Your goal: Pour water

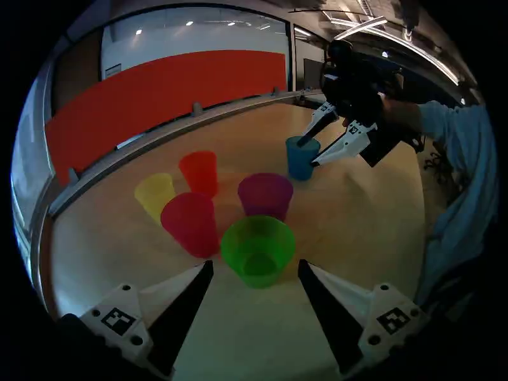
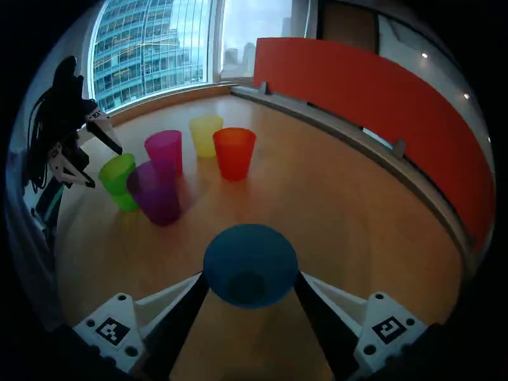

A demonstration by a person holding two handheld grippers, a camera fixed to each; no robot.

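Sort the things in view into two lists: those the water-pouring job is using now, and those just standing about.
In use: blue cup, held in the right gripper; green cup, between the fingers of the open left gripper.

Standing about: red cup, purple cup, orange cup, yellow cup, all on the wooden table.

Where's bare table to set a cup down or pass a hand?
Free: bare table between the orange cup and the edge rail; also the stretch from blue cup to purple cup. Crowded: yellow cup, pink cup, green cup bunch with those two, gaps tight.
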